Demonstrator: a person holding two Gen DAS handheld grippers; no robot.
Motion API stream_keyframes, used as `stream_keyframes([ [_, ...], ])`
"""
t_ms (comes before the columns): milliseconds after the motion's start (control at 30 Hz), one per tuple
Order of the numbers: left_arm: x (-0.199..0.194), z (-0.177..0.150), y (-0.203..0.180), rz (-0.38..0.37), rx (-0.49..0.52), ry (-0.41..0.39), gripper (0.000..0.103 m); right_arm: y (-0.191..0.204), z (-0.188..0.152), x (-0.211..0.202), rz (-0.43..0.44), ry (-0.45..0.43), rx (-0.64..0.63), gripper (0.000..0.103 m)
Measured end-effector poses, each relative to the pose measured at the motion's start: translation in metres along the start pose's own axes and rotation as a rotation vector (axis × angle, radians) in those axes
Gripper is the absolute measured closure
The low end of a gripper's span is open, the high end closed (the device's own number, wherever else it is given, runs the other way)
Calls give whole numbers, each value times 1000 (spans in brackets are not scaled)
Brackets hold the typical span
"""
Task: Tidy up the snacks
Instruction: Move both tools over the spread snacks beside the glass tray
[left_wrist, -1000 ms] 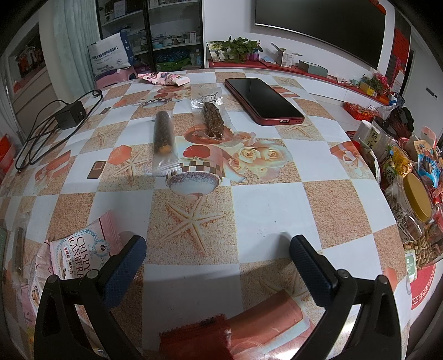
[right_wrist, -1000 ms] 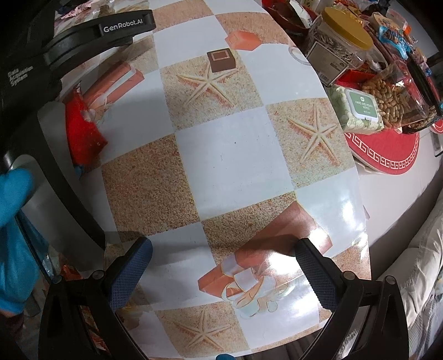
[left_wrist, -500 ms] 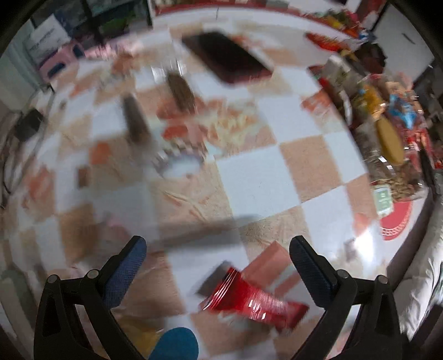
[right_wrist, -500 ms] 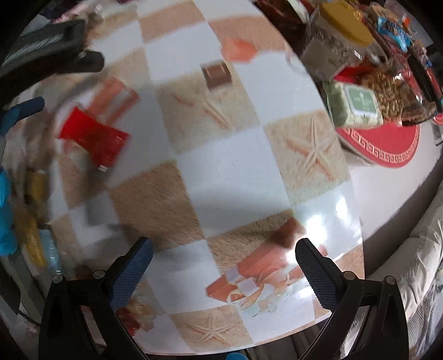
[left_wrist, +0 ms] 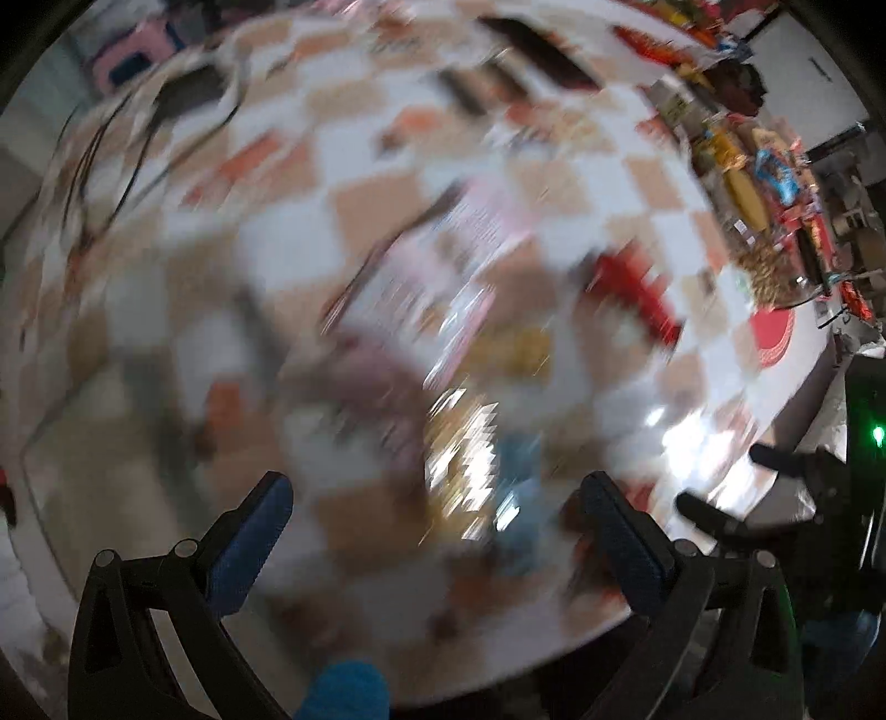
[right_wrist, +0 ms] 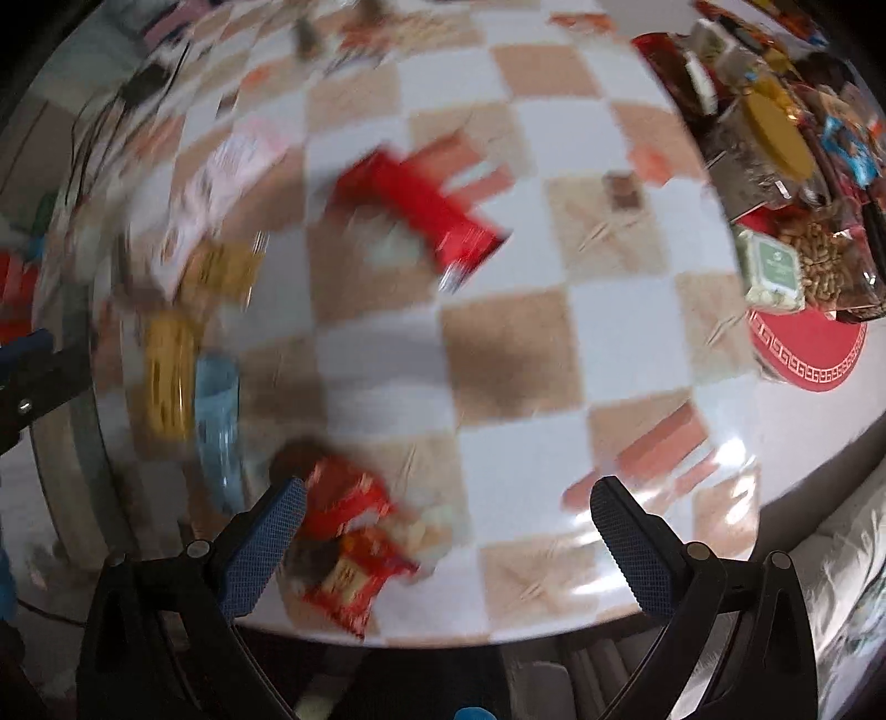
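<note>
Both views are motion-blurred. My left gripper is open and empty, high above the round checkered table. My right gripper is open and empty above the table's near edge. A red snack packet lies mid-table and also shows in the left wrist view. A pink-white snack bag lies at the left, with yellow packets and a light blue packet near it. A red patterned packet lies by my right gripper's left finger.
A pile of snack jars and bags crowds the table's right side by a red mat. A dark phone and black cables lie at the far side. The other gripper's black frame shows at right.
Both grippers have pulled back and up from the table, swinging left. More of the table edge and more snack packets now show. Both stay open.
</note>
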State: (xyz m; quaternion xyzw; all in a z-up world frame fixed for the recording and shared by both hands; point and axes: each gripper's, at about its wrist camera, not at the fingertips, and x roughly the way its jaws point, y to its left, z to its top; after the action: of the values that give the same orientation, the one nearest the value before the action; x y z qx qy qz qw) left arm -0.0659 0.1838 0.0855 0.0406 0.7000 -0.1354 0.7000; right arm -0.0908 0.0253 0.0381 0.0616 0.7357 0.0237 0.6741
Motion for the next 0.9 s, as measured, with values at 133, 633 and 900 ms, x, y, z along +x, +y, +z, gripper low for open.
stream_keyframes([
  [133,-6,-30,30,64,-30,25,0,15,-18,9,6,57,3,0],
  [633,-32,-44,52,90,-34,32,0,54,4,-30,-28,16,-63,0],
  [900,-38,-42,64,89,-88,28,0,61,-1,-18,-35,37,-92,0],
])
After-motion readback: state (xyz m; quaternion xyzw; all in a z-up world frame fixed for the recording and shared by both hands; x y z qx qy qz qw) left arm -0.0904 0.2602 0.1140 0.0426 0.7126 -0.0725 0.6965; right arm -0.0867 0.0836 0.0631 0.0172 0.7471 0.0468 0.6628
